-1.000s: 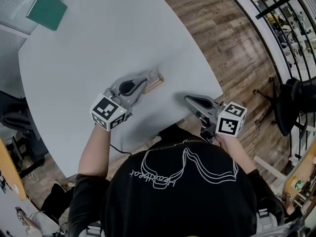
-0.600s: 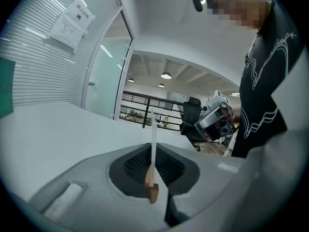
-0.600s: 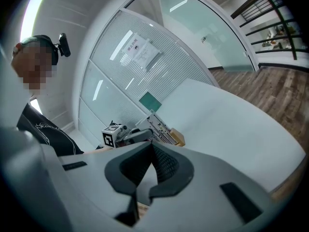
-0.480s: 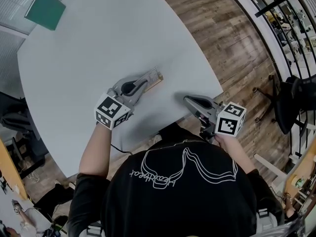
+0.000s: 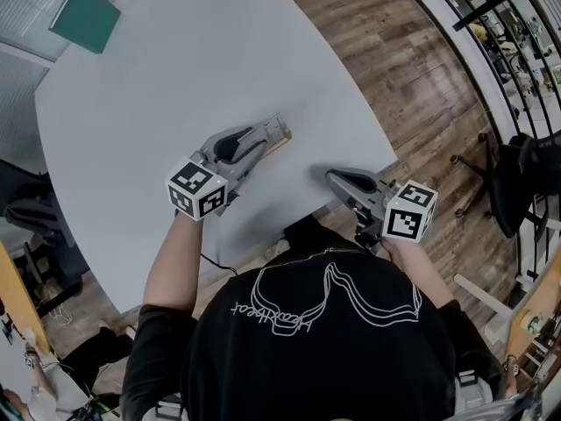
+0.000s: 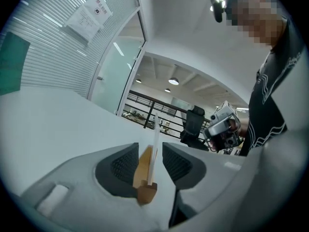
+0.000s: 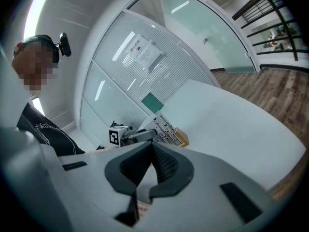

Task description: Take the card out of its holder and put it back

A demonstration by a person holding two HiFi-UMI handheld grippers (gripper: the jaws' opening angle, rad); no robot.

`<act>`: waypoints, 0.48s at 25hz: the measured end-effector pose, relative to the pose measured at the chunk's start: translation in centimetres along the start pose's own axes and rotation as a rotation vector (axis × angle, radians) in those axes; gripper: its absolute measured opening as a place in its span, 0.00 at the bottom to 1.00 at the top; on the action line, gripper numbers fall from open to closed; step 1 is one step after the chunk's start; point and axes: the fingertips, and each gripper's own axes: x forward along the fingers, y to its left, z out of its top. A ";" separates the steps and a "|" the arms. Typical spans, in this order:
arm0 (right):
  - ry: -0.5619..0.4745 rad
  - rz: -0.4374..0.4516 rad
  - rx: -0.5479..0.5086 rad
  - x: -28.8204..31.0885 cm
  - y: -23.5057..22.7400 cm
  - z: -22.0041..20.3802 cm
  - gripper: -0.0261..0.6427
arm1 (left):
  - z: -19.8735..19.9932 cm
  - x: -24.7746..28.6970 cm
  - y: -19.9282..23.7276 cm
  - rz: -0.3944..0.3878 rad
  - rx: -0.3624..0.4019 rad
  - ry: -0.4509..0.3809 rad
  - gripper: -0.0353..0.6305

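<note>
A white card (image 6: 155,134) stands upright in its wooden holder (image 6: 145,178) on the grey table (image 5: 175,77). My left gripper (image 6: 149,146) reaches around it, one jaw on each side. The jaws are opening, with a visible gap between each pad and the card. In the head view the left gripper (image 5: 277,135) meets the card (image 5: 275,130) and holder (image 5: 279,150) at mid-table. My right gripper (image 5: 333,179) rests near the table's front edge, shut with nothing in it. In the right gripper view its pads (image 7: 164,166) meet, and beyond them are the card (image 7: 164,128) and holder (image 7: 182,138).
A green pad (image 5: 85,17) lies at the table's far left corner. Wooden floor (image 5: 412,68) lies to the right, with a black office chair (image 5: 517,182) beyond it. The table's curved edge runs just under the right gripper.
The left gripper's marker cube has shifted slightly up and turned. The card stays in its holder. The right gripper has not moved.
</note>
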 end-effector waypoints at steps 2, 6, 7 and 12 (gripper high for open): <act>-0.008 0.006 -0.008 -0.1 0.5 0.1 0.05 | 0.6 -0.6 0.3 0.029 -0.020 -0.029 0.27; -0.023 0.014 -0.026 -0.5 1.4 0.3 0.05 | 1.5 -2.1 0.5 0.073 -0.075 -0.076 0.29; -0.027 0.017 -0.030 -0.6 1.7 0.3 0.05 | 1.6 -2.6 0.5 0.083 -0.088 -0.080 0.29; -0.053 0.036 -0.045 -0.8 3.4 0.6 0.05 | 2.5 -5.8 -0.3 0.167 -0.118 -0.115 0.29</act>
